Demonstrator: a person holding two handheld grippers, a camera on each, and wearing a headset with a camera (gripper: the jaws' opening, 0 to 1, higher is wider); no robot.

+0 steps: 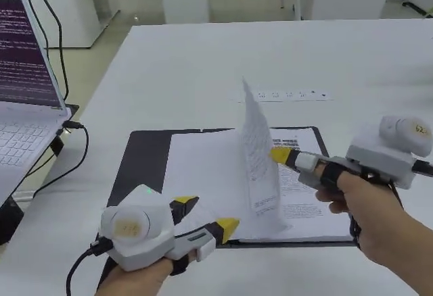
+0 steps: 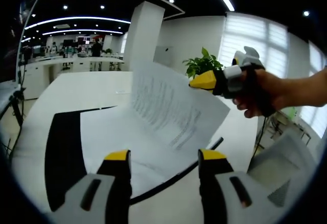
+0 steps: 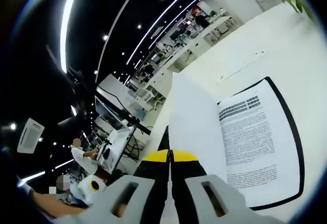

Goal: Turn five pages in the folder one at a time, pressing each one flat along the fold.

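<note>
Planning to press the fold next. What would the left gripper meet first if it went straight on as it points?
Probably the lifted page, held up by the right gripper over the folder; it stands straight ahead of the open jaws of the left gripper. Depth is unclear.

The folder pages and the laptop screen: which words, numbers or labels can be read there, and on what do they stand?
Print on the lifted page: too small to read.
Print on the flat right-hand page: blurred.
Lines on the laptop screen: too small to read.
Nothing can be quoted.
</note>
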